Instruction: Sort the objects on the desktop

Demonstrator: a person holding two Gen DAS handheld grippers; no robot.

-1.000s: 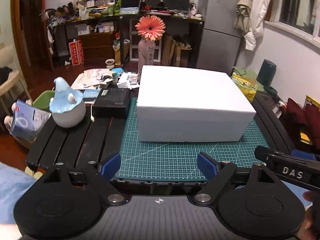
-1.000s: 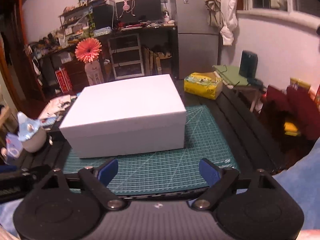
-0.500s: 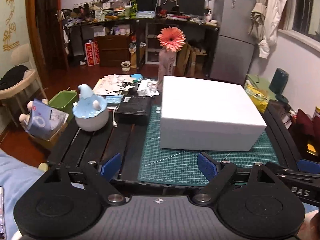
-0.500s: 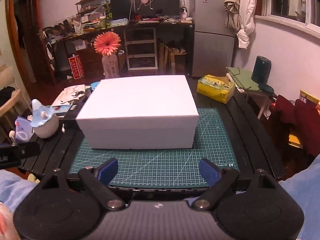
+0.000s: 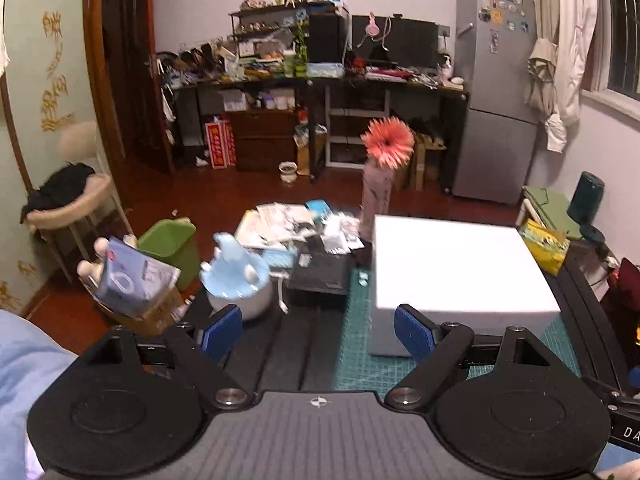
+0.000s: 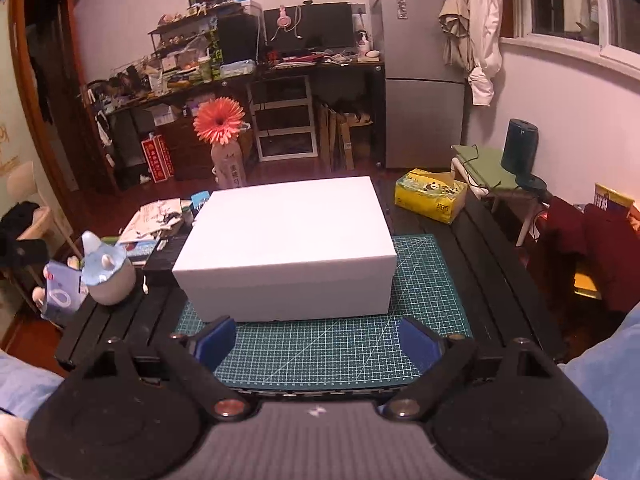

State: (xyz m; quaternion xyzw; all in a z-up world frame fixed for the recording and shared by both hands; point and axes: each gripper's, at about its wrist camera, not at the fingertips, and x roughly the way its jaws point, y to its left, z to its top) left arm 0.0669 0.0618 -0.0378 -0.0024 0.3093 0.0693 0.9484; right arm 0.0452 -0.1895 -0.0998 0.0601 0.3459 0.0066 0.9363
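A large closed white box (image 6: pixel 286 246) (image 5: pixel 456 268) stands on a green cutting mat (image 6: pixel 344 348) on the black slatted table (image 6: pixel 480 248). Left of it sit a blue-topped round figure (image 6: pixel 106 276) (image 5: pixel 236 280), a black flat box (image 5: pixel 320 274) and loose papers (image 5: pixel 280 222). A pink flower in a bottle (image 6: pixel 224 144) (image 5: pixel 384 160) stands behind. My left gripper (image 5: pixel 318 334) hangs open above the table's near left, nothing between its blue pads. My right gripper (image 6: pixel 316 340) is open too, short of the white box, over the mat.
A yellow tissue pack (image 6: pixel 430 194) lies at the table's far right. Beside the table's left end stand a cardboard box with a blue bag (image 5: pixel 128 284) and a green bin (image 5: pixel 172 240). Red cushions (image 6: pixel 592 248) sit to the right. A person's blue sleeve (image 5: pixel 24 360) shows low left.
Both grippers have risen and drawn back from the table, the left one more, tilting up so more of the room shows. Jaws stayed as wide as before.
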